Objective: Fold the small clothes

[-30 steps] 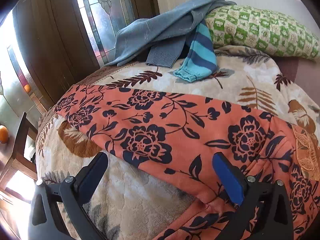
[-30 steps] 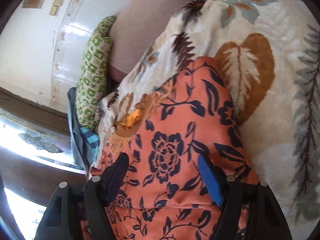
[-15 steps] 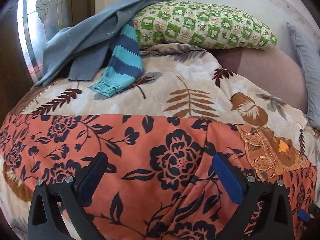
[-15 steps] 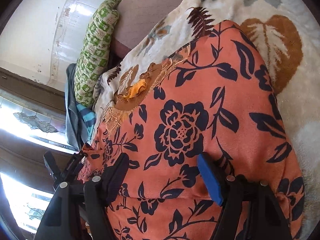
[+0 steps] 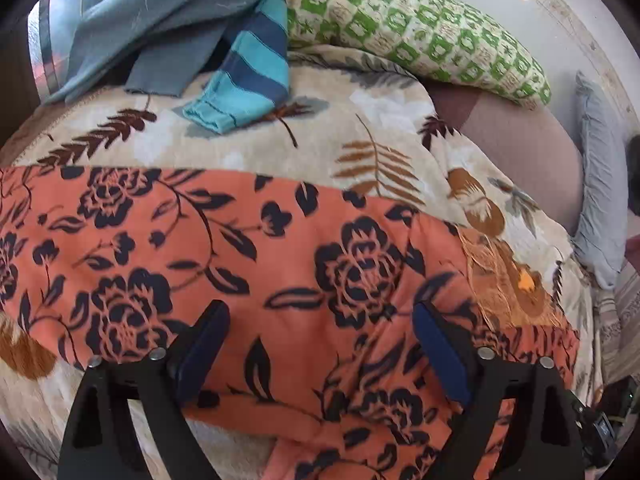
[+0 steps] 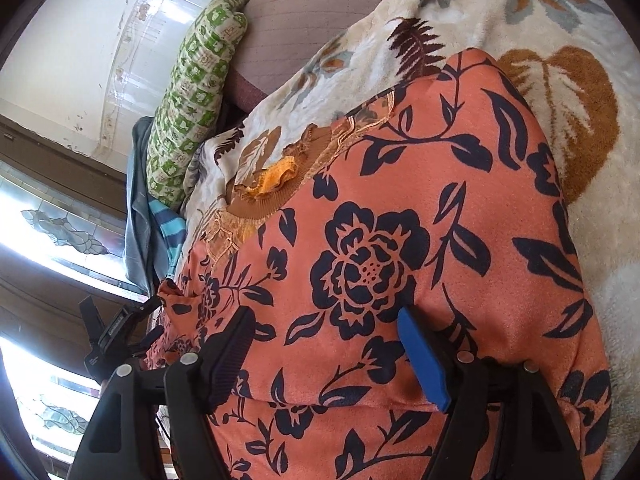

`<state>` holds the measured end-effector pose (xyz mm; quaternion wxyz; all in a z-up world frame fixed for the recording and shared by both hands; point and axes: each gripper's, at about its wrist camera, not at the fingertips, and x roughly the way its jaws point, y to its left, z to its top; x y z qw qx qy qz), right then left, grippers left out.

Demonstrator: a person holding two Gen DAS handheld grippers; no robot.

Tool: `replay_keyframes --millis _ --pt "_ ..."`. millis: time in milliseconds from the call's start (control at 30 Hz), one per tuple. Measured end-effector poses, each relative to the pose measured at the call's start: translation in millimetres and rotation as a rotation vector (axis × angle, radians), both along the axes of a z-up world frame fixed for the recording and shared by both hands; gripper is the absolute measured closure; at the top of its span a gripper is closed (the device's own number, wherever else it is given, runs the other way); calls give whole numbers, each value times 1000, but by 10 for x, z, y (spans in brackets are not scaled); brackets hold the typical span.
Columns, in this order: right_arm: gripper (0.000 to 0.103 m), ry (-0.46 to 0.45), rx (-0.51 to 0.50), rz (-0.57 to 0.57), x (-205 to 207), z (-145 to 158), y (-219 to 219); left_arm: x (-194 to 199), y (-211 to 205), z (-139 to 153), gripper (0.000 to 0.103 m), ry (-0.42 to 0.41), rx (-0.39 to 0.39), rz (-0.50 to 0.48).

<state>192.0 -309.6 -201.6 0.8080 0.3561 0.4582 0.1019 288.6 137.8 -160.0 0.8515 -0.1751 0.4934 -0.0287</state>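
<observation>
An orange garment with a dark blue flower print [image 5: 280, 264] lies spread across the leaf-patterned blanket [image 5: 360, 128] on the bed. It has a brown embroidered neck part [image 5: 504, 280], also in the right wrist view [image 6: 276, 176]. My left gripper [image 5: 320, 324] is open, low over the garment's near half, with cloth between its fingers. My right gripper [image 6: 326, 332] is open, close over the same garment [image 6: 400, 240]. The left gripper's body [image 6: 116, 332] shows at the lower left of the right wrist view, at the garment's far edge.
A green-and-cream patterned pillow [image 5: 420, 28] lies at the head of the bed. A grey-blue sweater [image 5: 160, 20] and a blue striped sleeve [image 5: 248, 80] lie beside it. A grey cushion [image 5: 600, 184] is at the right. A stained-glass window [image 6: 60, 232] is behind.
My left gripper has swung right along the garment, from its left end toward the neck part. My right gripper has moved closer over the garment, and the left gripper has come into its view.
</observation>
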Motion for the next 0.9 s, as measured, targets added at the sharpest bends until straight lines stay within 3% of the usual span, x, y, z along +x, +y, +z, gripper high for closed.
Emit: replay_keyframes --millis 100,200,333,400,467,533,633,900 --pt "26 -9 -6 2 -5 -3 11 -158 -63 -9 27 25 -113 -61" --pt "26 -17 -22 4 -17 -3 33 -249 -117 12 46 26 -213 -113" --pt "26 -30 -51 10 -30 3 64 -306 -150 -55 54 78 -392 -133" --pt "26 -34 -63 13 -41 6 82 -354 -173 37 54 34 -435 -156" --pt "26 -36 -69 13 -44 7 91 -382 -194 98 52 11 -418 -151" --pt "26 -35 -70 12 -41 5 96 -342 -202 -9 52 64 -373 -115" --pt "26 -33 -75 14 -34 5 101 -268 -135 -255 53 162 -431 -55" --pt "26 -35 -88 18 -22 2 120 -306 -101 -253 52 193 -457 9"
